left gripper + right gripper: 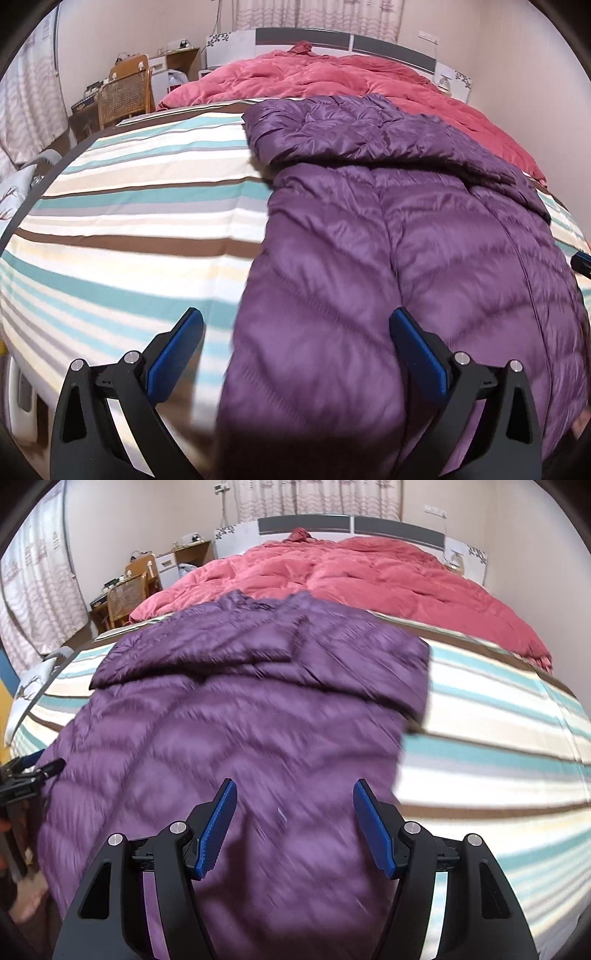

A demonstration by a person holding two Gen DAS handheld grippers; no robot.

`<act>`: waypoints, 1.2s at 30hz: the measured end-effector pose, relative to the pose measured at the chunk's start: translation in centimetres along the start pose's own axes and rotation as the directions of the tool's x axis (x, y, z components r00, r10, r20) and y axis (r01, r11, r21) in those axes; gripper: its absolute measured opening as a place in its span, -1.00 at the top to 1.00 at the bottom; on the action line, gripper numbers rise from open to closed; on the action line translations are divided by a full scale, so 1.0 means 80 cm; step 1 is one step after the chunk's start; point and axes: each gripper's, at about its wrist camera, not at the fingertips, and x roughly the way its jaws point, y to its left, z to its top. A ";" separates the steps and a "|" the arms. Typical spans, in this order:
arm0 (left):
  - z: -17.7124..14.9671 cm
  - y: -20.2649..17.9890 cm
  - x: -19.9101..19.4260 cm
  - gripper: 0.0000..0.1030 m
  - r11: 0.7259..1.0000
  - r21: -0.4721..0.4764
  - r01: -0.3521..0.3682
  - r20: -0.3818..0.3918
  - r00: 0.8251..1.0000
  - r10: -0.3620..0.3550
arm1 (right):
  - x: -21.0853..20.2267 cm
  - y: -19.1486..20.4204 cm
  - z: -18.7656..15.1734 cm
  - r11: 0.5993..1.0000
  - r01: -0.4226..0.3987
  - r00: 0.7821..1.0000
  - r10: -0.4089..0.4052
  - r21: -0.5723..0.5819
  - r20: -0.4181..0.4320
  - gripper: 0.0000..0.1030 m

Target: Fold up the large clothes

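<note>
Your left gripper (295,332) is spread wide, blue pads (419,354) well apart, holding nothing; its right finger hangs over the purple down jacket (424,251) and its left finger over the striped sheet (129,206), and whether either touches the fabric you can't tell. Your right gripper (293,812) is released too, a bit narrower, both pads (218,827) poised over the jacket's lower half, nothing between them. The left gripper shows again in the right wrist view at nine o'clock (26,775), beside the jacket's edge.

Now the count, biggest first. One bed, its striped sheet filling the near half. One red quilt (332,81), rumpled at twelve o'clock against the headboard (306,37). One purple jacket, lying flat on the sheet from centre down to six o'clock, its top portion folded across itself. One wicker chair (125,96) at ten o'clock beside the bed.
</note>
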 end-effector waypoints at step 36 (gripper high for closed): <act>-0.105 -0.005 -0.086 0.87 0.955 0.113 0.273 -0.118 0.959 -0.260 | -0.066 -0.075 -0.133 0.940 -0.293 0.945 0.312 0.174 -0.098 0.77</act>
